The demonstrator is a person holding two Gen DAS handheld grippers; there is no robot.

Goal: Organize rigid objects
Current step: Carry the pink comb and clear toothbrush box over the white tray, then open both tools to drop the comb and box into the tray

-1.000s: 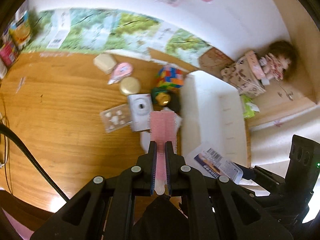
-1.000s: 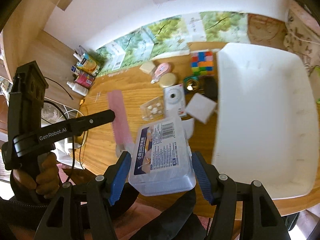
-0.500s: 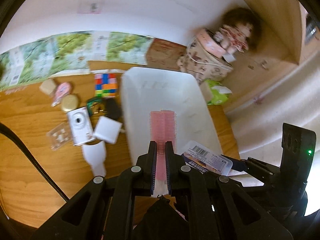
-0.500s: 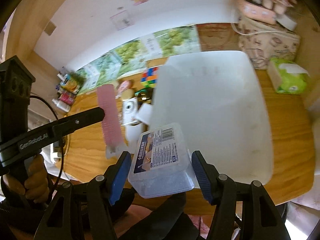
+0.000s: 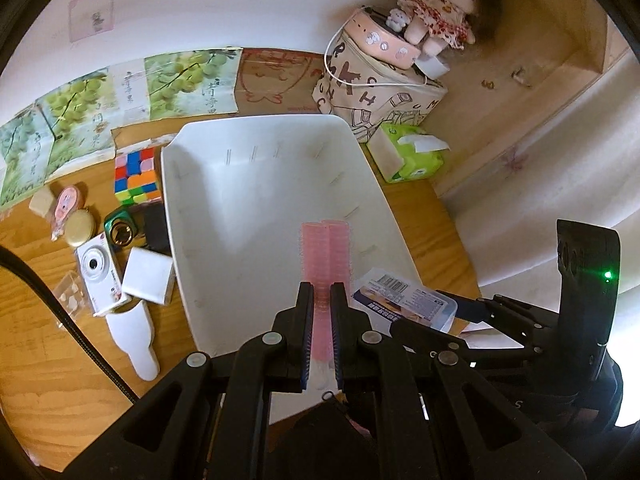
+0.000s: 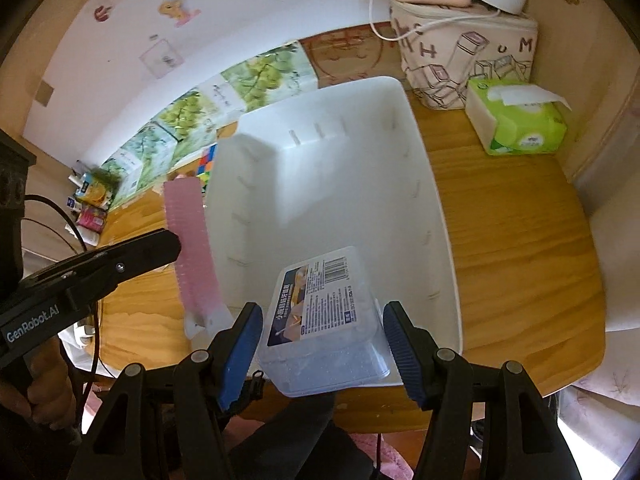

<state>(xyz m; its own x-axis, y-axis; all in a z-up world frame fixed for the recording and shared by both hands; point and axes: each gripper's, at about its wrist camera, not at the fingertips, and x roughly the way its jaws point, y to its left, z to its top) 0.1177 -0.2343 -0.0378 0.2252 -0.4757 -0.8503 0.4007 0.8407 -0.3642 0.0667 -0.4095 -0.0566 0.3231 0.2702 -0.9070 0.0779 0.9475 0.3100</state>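
A large white bin [image 5: 256,200] stands on the wooden table, with nothing showing inside. My left gripper [image 5: 322,292] is shut on a flat pink comb [image 5: 325,252], which sticks out forward over the bin's near end. In the right wrist view the same pink comb [image 6: 192,240] hangs by the bin's [image 6: 332,184] near left rim. My right gripper [image 6: 323,308] is shut on a clear plastic box [image 6: 320,292] with a printed label, held above the bin's near edge. That clear box [image 5: 404,300] also shows right of the comb.
Left of the bin lie a colour cube [image 5: 136,176], a white camera [image 5: 98,276], a white square box [image 5: 148,276] and a white flat piece [image 5: 134,336]. A green tissue pack [image 6: 516,124] and a patterned bag [image 6: 468,60] stand behind. A black cable [image 5: 60,308] crosses the left.
Both grippers have swung to the right with the comb and the box, from over the loose items to over the white bin. Their grips are unchanged.
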